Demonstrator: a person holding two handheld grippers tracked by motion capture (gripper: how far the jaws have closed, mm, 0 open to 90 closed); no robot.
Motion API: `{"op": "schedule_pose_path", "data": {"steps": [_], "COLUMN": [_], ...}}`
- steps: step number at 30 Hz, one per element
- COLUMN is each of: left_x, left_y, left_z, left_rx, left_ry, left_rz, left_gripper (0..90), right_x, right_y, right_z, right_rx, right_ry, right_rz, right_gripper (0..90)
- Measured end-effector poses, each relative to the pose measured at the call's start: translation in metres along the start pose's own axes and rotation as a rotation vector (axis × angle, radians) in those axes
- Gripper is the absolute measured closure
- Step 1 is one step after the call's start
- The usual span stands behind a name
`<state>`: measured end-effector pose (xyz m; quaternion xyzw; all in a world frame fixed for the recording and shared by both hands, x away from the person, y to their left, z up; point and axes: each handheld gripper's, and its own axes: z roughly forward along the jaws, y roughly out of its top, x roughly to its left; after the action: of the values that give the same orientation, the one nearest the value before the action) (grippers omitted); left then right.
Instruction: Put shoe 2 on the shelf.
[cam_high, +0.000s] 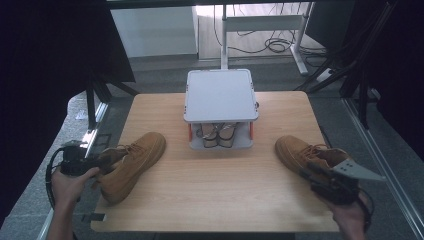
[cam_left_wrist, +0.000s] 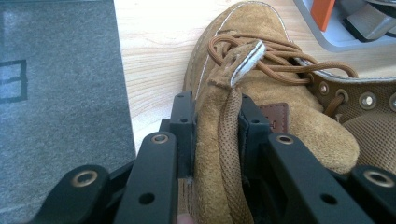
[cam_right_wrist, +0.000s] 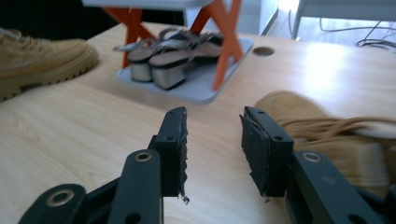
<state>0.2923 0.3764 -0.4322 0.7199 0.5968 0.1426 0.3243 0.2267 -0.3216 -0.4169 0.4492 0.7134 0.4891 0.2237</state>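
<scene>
A tan suede boot (cam_high: 132, 162) lies at the table's left edge with its toe pointing toward the rack. My left gripper (cam_high: 102, 164) is shut on that boot's collar; in the left gripper view both pads (cam_left_wrist: 184, 126) press the suede collar wall (cam_left_wrist: 219, 154) beside the brown laces. The matching boot (cam_high: 300, 152) stands at the right. My right gripper (cam_high: 307, 170) hovers just behind it, open, with only bare table between its jaws (cam_right_wrist: 214, 121). In the right gripper view this boot (cam_right_wrist: 317, 126) sits just right of the jaws.
A small grey two-tier shoe rack (cam_high: 220, 95) with orange struts stands at the back middle of the wooden table (cam_high: 215, 195). A pair of grey heeled sandals (cam_right_wrist: 163, 60) rests on its lower shelf. Grey floor lies beyond the table's left edge (cam_left_wrist: 56, 93).
</scene>
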Motion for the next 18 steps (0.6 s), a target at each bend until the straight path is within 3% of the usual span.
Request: {"op": "schedule_pose_path", "data": {"steps": [2, 9, 18], "left_x": [0.000, 0.002, 0.003], "left_y": [0.000, 0.000, 0.001], "left_z": [0.000, 0.000, 0.000], "left_rx": [0.003, 0.002, 0.006], "left_ry": [-0.001, -0.014, -0.021], "left_rz": [0.001, 0.000, -0.003], "left_gripper": [73.1, 73.3, 73.2], "right_x": [-0.013, -0.053, -0.093], "right_y": [0.007, 0.024, 0.029], "right_z": [-0.008, -0.025, -0.024], "right_rx": [-0.012, -0.006, 0.058], "right_ry": [-0.008, -0.078, -0.118], "right_rz": [0.029, 0.050, 0.069], "right_gripper": [55.0, 52.8, 52.0]}}
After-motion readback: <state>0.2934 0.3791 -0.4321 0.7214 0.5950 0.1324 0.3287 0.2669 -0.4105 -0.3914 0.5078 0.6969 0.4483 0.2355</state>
